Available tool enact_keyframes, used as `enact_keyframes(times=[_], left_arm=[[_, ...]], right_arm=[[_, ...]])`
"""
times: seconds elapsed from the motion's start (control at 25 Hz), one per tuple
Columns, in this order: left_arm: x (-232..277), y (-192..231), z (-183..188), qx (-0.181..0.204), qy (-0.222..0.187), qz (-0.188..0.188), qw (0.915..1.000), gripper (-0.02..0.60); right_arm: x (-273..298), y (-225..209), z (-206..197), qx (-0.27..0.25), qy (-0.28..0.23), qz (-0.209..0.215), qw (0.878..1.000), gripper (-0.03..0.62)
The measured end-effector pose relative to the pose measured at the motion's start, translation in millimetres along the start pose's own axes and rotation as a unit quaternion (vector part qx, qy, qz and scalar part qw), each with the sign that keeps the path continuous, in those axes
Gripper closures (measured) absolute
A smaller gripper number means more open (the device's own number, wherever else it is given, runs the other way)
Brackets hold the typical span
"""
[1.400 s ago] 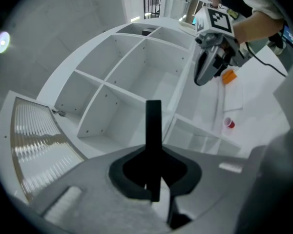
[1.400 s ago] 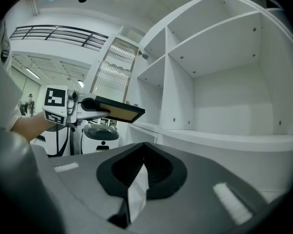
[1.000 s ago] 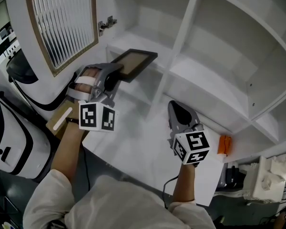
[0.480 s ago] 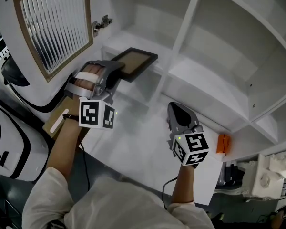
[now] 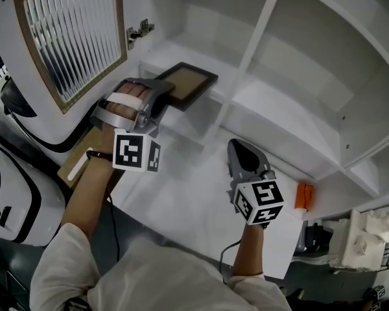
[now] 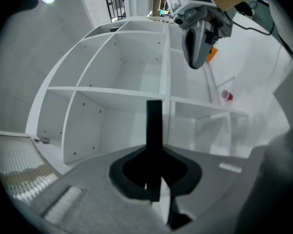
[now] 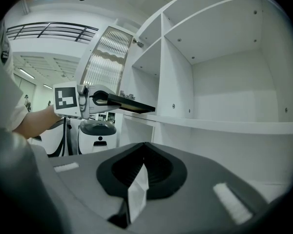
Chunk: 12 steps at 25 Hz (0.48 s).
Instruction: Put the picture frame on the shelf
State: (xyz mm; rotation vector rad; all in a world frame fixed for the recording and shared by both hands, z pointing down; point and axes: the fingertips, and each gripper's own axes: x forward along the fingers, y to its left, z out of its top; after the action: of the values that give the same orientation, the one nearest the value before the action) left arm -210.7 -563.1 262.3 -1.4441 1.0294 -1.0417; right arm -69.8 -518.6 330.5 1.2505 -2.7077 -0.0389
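Dark-rimmed brown picture frame (image 5: 189, 83), upper centre-left.
Clamped in left hand-held gripper (image 5: 162, 97); right hand-held gripper (image 5: 238, 149) closed, empty.

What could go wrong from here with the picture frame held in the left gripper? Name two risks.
1. The left gripper pinches the picture frame by one edge only, lying flat; it might tilt or slip.
2. The frame's far corner is near the white upright; it might knock it while being set on the shelf.

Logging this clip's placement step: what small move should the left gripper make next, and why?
Probably ease the left gripper forward and down: it is shut on the picture frame, held flat just above the shelf board, apparently not resting on it.
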Motion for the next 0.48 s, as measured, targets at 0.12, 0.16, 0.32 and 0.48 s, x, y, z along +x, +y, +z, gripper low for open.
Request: enact_keyframes(times=[0.12, 0.16, 0.32, 0.48], left_arm=[[6, -2, 1, 0.017, 0.0, -0.005, 0.9999, 0.557], [8, -3, 2, 0.022, 0.0, -0.006, 0.9997, 0.557], [15, -4, 5, 0.033, -0.001, -0.012, 0.9994, 0.555], [23, -10, 6, 0.04, 0.003, -0.031, 0.9987, 0.552]], right_arm=[[2, -2, -1, 0.002, 0.002, -0.001, 1.0, 0.588], [2, -3, -1, 0.002, 0.003, -0.002, 1.0, 0.588], [2, -6, -4, 0.005, 0.004, -0.005, 1.0, 0.588], [3, -9, -7, 0.006, 0.006, -0.008, 1.0, 0.588]])
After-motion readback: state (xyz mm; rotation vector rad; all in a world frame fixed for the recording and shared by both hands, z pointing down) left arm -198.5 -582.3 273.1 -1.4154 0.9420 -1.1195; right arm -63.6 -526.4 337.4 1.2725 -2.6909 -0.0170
